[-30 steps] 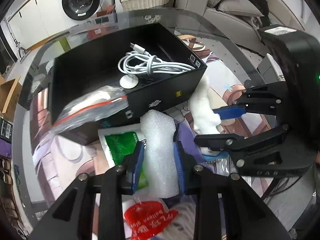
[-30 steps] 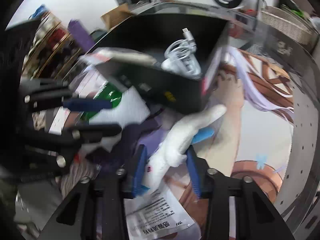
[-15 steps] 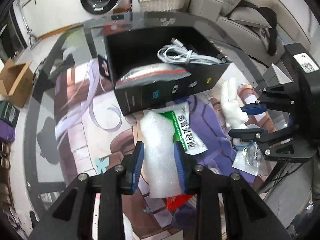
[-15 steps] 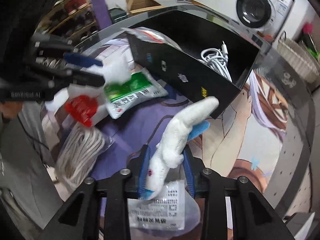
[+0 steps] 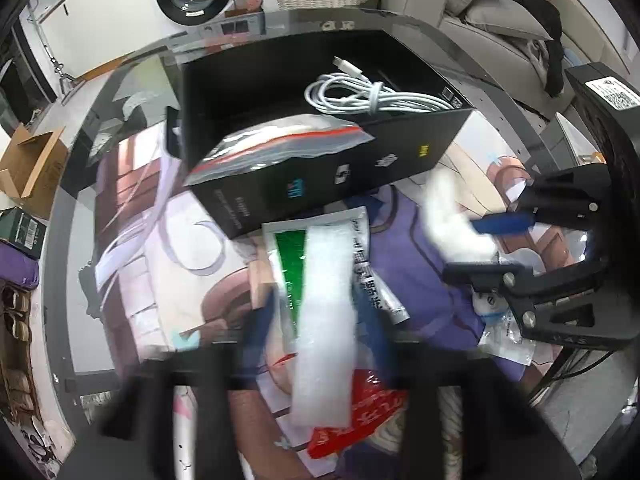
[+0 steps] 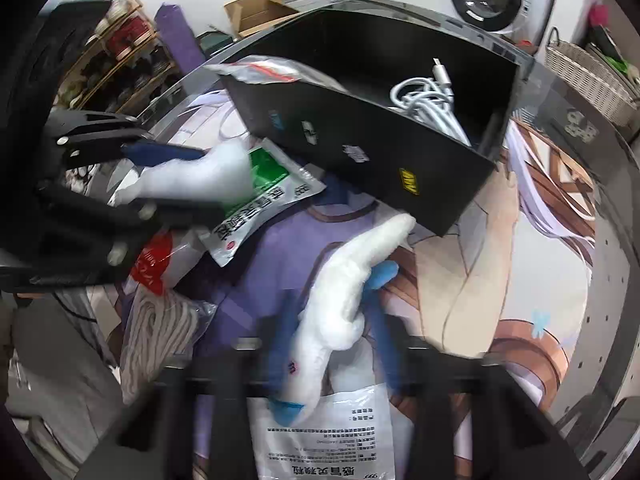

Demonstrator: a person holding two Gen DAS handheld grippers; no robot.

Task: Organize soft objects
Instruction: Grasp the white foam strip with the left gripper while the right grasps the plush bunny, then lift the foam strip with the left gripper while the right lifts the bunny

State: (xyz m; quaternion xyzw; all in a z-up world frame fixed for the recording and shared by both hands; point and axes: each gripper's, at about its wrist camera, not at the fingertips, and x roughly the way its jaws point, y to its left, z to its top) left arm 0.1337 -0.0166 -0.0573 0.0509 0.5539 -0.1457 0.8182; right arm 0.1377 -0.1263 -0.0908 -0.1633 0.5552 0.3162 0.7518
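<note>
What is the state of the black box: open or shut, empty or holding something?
Open, not empty: the black box has no lid on; a white cable lies inside.

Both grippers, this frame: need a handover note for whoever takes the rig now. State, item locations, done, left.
Left gripper: shut on the white foam sheet, held above the table.
Right gripper: shut on the white plush toy with blue fins, also lifted.
Open black cardboard box: holds a coiled white cable; a clear zip bag with red seal lies over its near rim.
On the printed mat: green-and-white sachet, bagged rope coil, red-labelled packet.
Done: both soft items picked up.
Left: probably place them in the box, then handle the rest.
</note>
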